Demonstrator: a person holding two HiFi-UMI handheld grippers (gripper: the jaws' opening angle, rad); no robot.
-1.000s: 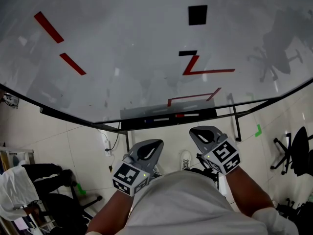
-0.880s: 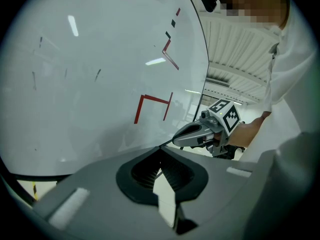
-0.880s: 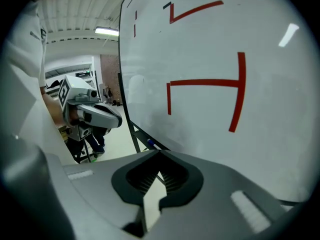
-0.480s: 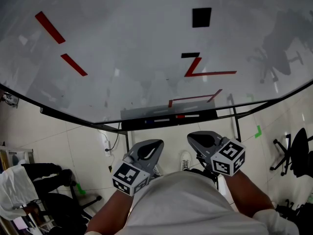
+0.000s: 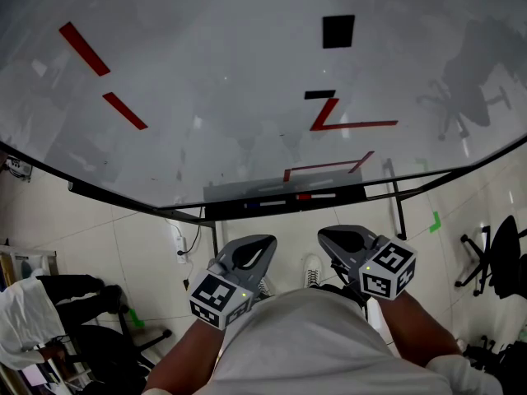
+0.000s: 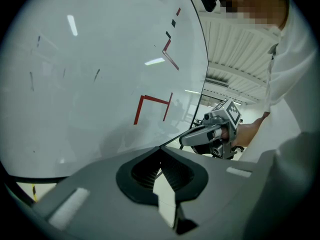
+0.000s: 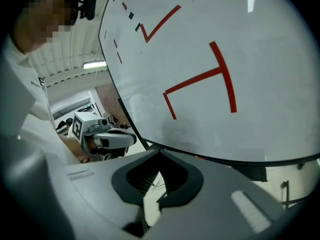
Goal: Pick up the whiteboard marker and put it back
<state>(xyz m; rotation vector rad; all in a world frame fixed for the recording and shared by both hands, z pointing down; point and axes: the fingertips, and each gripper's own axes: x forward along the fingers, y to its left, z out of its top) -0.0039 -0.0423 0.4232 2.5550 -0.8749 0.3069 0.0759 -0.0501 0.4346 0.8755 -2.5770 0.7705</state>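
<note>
Hovering short of the tray (image 5: 354,192), left gripper (image 5: 255,249) and right gripper (image 5: 333,237) are closed, empty; next: open, reach the marker (image 5: 306,195).

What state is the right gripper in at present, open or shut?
Shut: the right gripper shows its jaw tips meeting in its own view, with nothing held between them.

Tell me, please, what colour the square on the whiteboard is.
Black; the square shows best in the head view.
</note>
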